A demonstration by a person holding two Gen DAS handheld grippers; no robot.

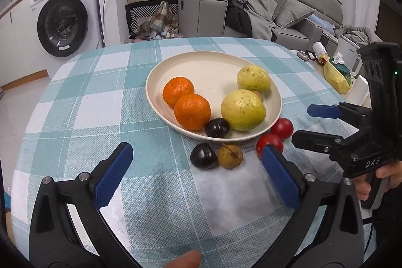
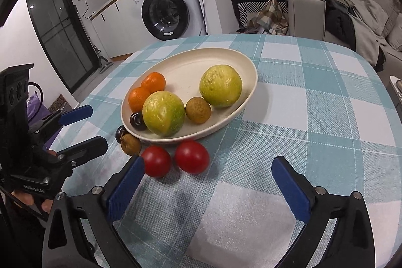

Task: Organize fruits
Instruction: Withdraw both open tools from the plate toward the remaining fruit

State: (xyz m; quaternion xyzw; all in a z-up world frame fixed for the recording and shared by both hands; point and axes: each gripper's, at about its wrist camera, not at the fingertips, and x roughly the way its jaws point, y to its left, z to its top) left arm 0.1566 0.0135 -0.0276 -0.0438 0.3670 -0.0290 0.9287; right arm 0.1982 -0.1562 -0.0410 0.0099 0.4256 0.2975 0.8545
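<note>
Checked bench (image 1: 75,102) carries a fruit plate (image 1: 176,62) beyond both grippers' spread, empty fingers (image 1: 113,175) (image 2: 291,190), tomatoes (image 2: 192,156) between.

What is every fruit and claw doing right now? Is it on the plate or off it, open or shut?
Oranges: both on the plate.
Yellow-green fruits: both on the plate.
Dark plum: on the plate.
Second plum: off, on the cloth.
Brown fruit: off, beside that plum.
Second brown fruit: on the plate.
Red fruits: both off.
Left claw: open, empty.
Right claw: open, empty.
</note>
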